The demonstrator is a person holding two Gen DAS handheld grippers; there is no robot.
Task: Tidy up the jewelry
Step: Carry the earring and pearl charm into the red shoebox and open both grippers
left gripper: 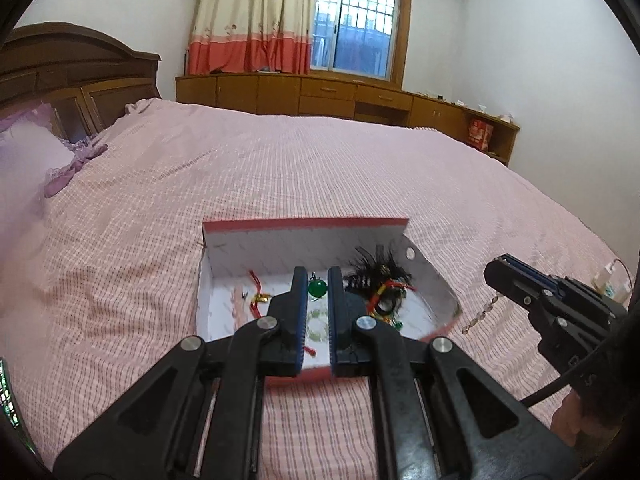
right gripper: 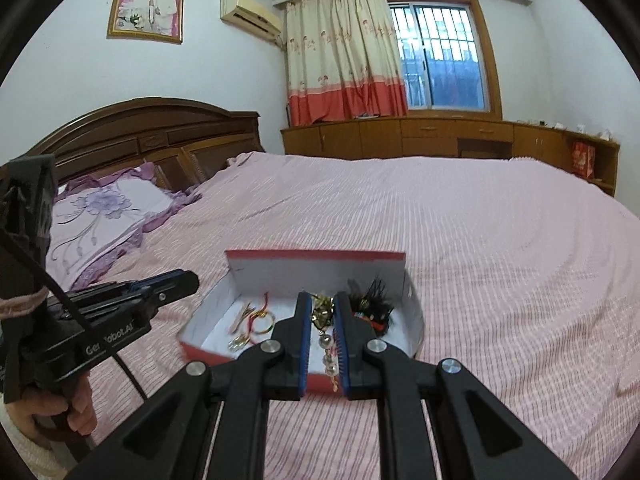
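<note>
Red-edged cardboard box (left gripper: 304,225) with a white lining lies on the pink bed (left gripper: 280,168); it serves as the landmark.

Left wrist view: the left tongs (left gripper: 318,280) hang over the box's near half, jaws slightly parted with nothing between them. Seen through the gap, on the box floor, are a green bead pendant (left gripper: 318,288) and a pale bangle (left gripper: 318,325). A red cord with gold charm (left gripper: 258,294) lies toward the box's left wall, a black feather piece (left gripper: 378,272) toward its right. Outside the box's right wall, the right tongs (left gripper: 505,270) carry a pearl chain (left gripper: 482,312) that dangles over the bedcover, its long axis hanging down.

Right wrist view: the right tongs (right gripper: 324,306) are clenched on the pearl chain (right gripper: 330,354), which runs lengthwise between the fingers. The box (right gripper: 316,256) lies straight ahead and below, holding a bangle with red cord (right gripper: 262,318), gold pieces (right gripper: 323,308) and the feather piece (right gripper: 370,304). The left tongs (right gripper: 182,282) stand off the box's left side.

Judgement: the right hand is placed to carry the chain forward across the near wall and let it down inside; a trailing end could catch on the rim.
</note>
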